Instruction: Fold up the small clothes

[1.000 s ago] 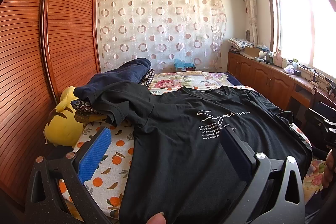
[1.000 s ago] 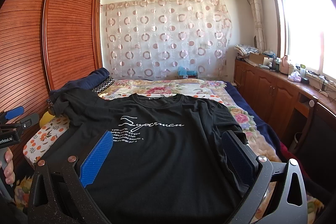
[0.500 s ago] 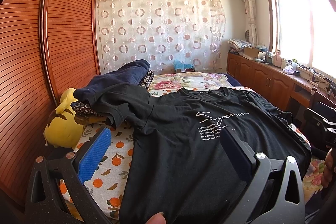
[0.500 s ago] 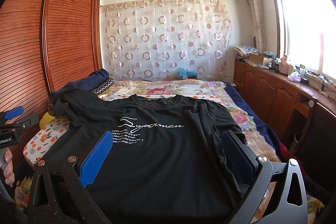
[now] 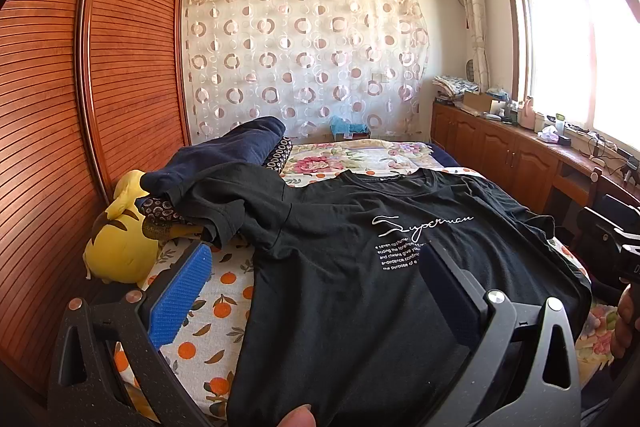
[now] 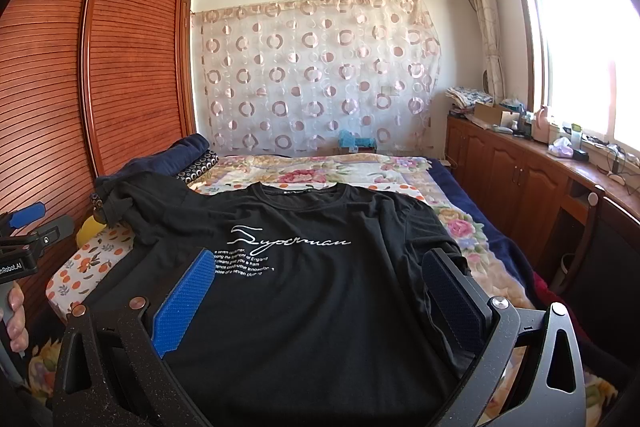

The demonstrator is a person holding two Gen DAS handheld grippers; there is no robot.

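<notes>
A black T-shirt (image 5: 360,291) with white script lettering lies spread face up on the bed; it also shows in the right wrist view (image 6: 304,299). Its left sleeve (image 5: 224,211) drapes over a dark blue bundle. My left gripper (image 5: 316,287) is open above the shirt's lower left part, its blue pad (image 5: 180,295) over the orange-print sheet. My right gripper (image 6: 320,287) is open above the shirt's lower middle, holding nothing. The left gripper's body also shows at the left edge of the right wrist view (image 6: 28,227).
A yellow plush toy (image 5: 120,243) and a dark blue bundle (image 5: 224,155) lie at the bed's left edge by the wooden wardrobe (image 5: 80,107). A floral bedspread (image 6: 320,171) covers the far bed. Wooden cabinets (image 6: 520,179) line the right wall under the window.
Both views have shifted only slightly; the shirt and both open grippers stay as they were.
</notes>
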